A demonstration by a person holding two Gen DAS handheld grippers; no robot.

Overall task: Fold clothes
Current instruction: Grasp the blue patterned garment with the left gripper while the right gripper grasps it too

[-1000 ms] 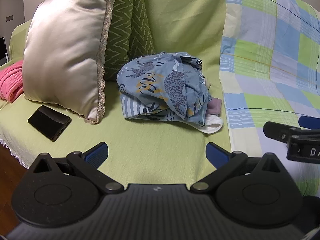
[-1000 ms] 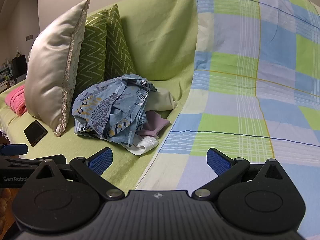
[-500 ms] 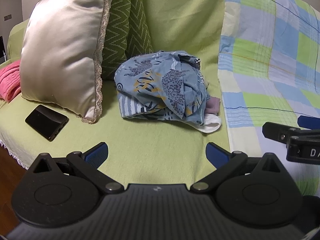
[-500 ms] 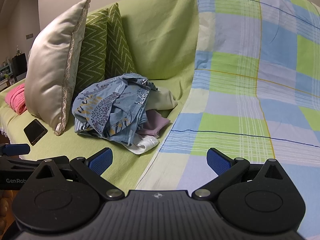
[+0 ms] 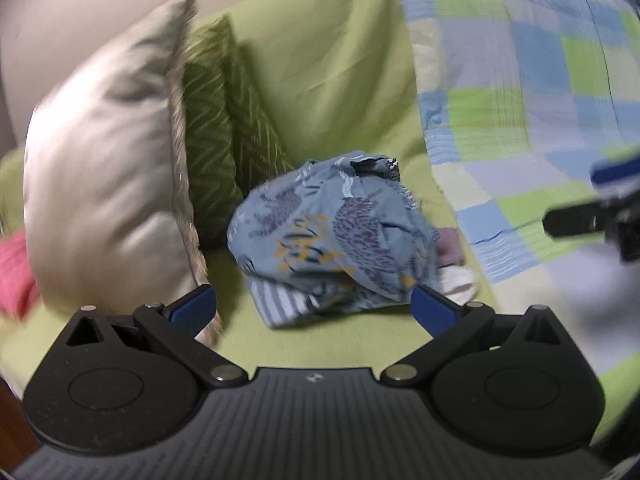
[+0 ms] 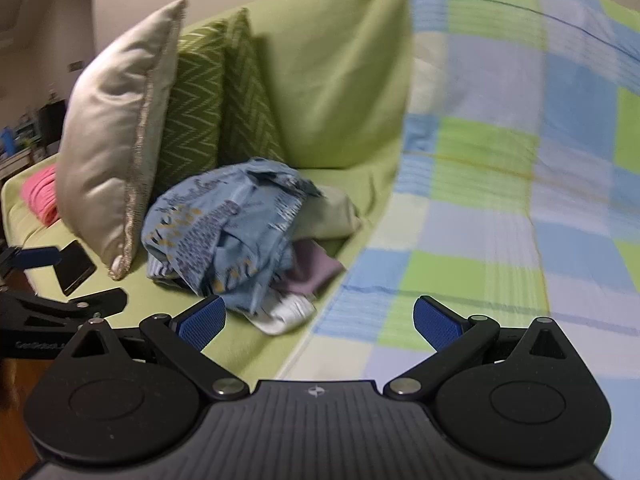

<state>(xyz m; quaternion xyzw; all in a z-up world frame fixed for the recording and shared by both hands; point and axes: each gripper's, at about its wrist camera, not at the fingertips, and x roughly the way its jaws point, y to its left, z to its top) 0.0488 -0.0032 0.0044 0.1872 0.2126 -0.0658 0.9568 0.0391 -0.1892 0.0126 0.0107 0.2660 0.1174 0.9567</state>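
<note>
A crumpled heap of clothes lies on the green sofa seat (image 5: 320,344): a blue patterned garment (image 5: 320,236) on top, with a mauve piece (image 5: 450,244) and a white piece (image 5: 460,284) sticking out at its right. My left gripper (image 5: 314,308) is open just in front of the heap, holding nothing. In the right wrist view the same blue garment (image 6: 224,228) sits left of centre, with a pale beige piece (image 6: 332,216) behind it. My right gripper (image 6: 318,320) is open and empty, near the heap's white corner (image 6: 284,314).
A cream satin cushion (image 5: 104,184) and green zigzag cushions (image 5: 216,136) lean on the sofa back left of the heap. A checked blue-green blanket (image 6: 500,200) covers the right side. A black phone (image 6: 74,266) and a pink cloth (image 6: 40,196) lie at far left.
Both grippers have moved forward and closer to the heap, which looks larger now. The views are blurred by motion. Both stay open; the clothes lie as before.
</note>
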